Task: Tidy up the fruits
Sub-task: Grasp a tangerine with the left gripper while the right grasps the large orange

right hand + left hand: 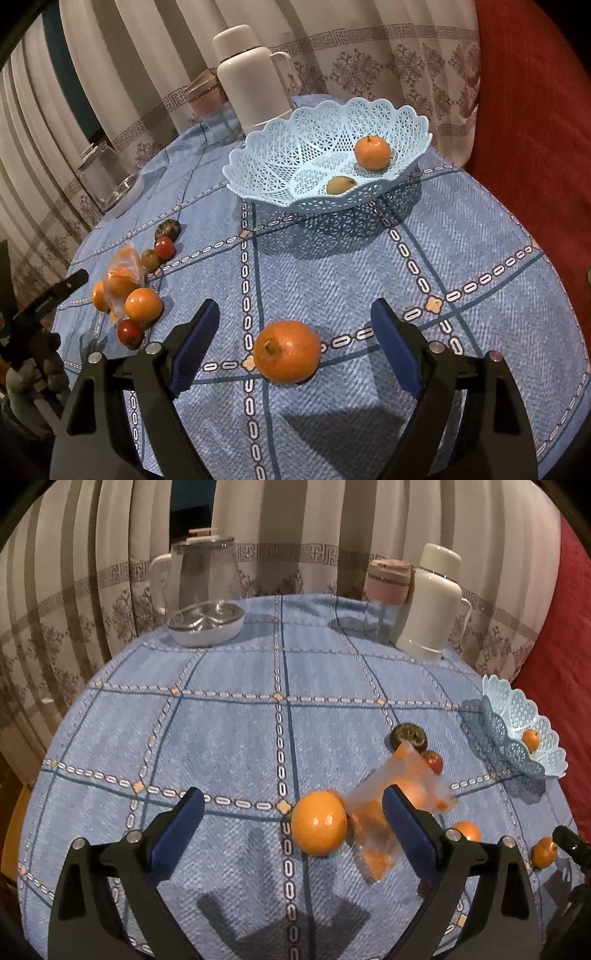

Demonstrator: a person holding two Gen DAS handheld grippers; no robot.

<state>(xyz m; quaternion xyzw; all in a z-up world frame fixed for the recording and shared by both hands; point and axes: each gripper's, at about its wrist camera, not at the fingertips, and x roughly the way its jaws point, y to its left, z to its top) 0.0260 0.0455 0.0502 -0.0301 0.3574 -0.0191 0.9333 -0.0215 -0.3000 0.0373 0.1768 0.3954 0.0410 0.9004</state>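
A light blue lattice basket [280, 147] stands at the table's far right and holds an orange [372, 152] and a small yellowish fruit [340, 184]; it also shows in the left wrist view [506, 709]. My right gripper [295, 350] is open with a loose orange [287, 351] on the cloth between its fingers. My left gripper [293, 829] is open around another orange [319, 823], beside a clear plastic bag [391, 805] with orange pieces. Small oranges, red tomatoes [130, 333] and a dark fruit [168, 229] lie around the bag.
A blue checked cloth [229, 731] covers the round table. A glass kettle [203, 590], a pink cup [388, 579] and a white thermos [432, 598] stand at the back edge. Curtains hang behind; a red cushion [535, 129] is at the right.
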